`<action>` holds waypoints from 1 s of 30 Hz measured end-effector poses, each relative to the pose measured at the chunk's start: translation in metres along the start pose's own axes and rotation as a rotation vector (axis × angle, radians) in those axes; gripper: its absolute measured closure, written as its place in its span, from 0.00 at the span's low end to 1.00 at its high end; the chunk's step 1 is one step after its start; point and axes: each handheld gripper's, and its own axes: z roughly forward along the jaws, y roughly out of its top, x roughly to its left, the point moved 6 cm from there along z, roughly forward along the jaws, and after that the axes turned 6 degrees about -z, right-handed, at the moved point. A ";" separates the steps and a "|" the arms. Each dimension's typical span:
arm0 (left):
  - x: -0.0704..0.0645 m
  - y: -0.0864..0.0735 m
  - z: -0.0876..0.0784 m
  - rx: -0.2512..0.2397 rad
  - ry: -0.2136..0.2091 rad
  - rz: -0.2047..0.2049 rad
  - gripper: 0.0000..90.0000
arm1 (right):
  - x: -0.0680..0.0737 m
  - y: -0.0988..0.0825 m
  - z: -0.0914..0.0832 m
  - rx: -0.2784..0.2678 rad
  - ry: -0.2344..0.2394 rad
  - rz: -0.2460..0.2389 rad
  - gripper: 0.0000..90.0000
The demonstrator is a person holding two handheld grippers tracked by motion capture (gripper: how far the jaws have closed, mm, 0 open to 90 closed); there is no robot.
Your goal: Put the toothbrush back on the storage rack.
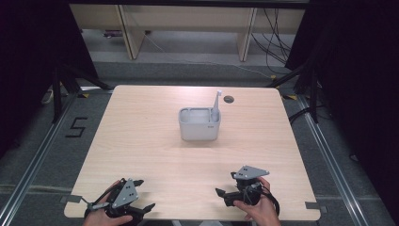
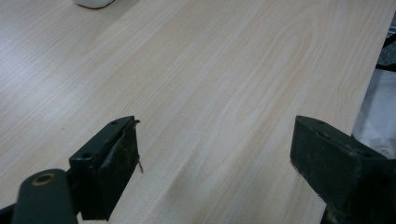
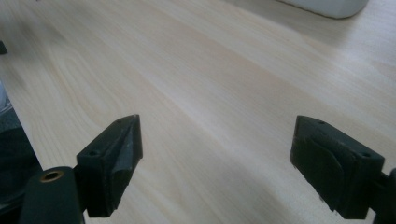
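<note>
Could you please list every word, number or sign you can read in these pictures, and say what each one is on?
"5": a large black numeral marked on the grey floor to the left of the table, in the high view.
A small dark mark on the front of the grey container: too small to read.
The two gripper views carry no readable text.

A light wood-grain table [image 1: 141,141] stands on grey floor [image 1: 42,160]. A round cable hole [image 1: 229,99] sits at its 1 o'clock. Beige cabinets [image 1: 188,23] line the 12 o'clock side. Black curtains [image 1: 353,70] flank 3 and 9 o'clock.
</note>
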 end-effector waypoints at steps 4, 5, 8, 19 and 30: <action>0.000 0.000 0.000 0.001 -0.001 0.001 0.16 | 0.005 -0.004 0.000 0.025 -0.010 -0.002 0.19; 0.000 0.000 0.000 0.000 -0.001 -0.001 0.16 | 0.005 -0.004 0.000 0.021 0.001 -0.021 0.19; 0.000 0.000 0.000 0.001 -0.001 0.001 0.16 | 0.007 -0.006 0.000 0.028 0.015 -0.019 0.19; 0.000 0.000 0.000 -0.004 -0.003 0.000 0.16 | 0.007 -0.015 -0.002 0.041 -0.007 -0.030 0.19; 0.000 0.000 0.000 0.001 0.001 0.003 0.16 | 0.008 -0.017 -0.004 0.041 -0.014 -0.020 0.19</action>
